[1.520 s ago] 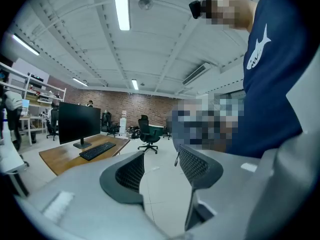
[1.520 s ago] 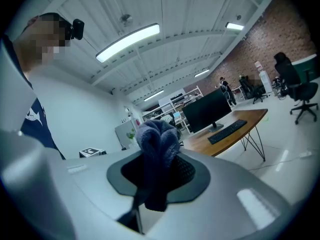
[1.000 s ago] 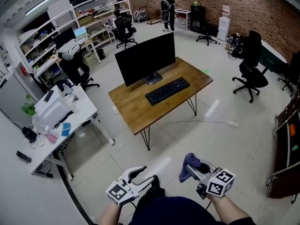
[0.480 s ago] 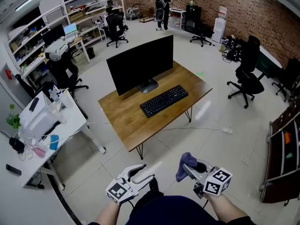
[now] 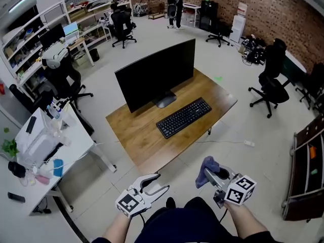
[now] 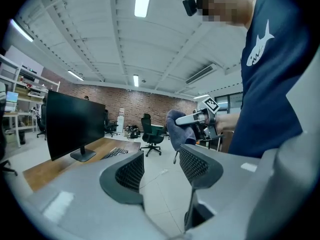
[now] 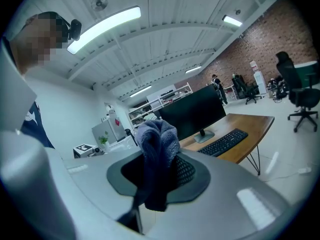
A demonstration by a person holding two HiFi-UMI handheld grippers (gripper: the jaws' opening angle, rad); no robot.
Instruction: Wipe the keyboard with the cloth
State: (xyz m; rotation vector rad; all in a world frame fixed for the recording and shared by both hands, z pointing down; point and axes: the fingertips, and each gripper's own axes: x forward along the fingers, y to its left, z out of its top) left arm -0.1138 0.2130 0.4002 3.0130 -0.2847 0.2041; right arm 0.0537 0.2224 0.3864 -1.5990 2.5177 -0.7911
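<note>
In the last second the person carrying the grippers has walked nearer the brown wooden desk on hairpin legs (image 5: 144,138), though it is still well apart from them across the pale tiled floor (image 5: 233,135). I'd call this the approach, with no wiping begun. A red brick wall (image 5: 273,9) backs the room, and black office chairs (image 5: 271,82) stand about. On the desk a wide black monitor (image 5: 154,75) stands behind the black keyboard (image 5: 184,117), which is untouched. The right gripper (image 5: 211,175) is clamped on a bunched blue-grey cloth (image 5: 206,167), held low by the body. The left gripper (image 5: 156,183) has its jaws apart and carries nothing.
</note>
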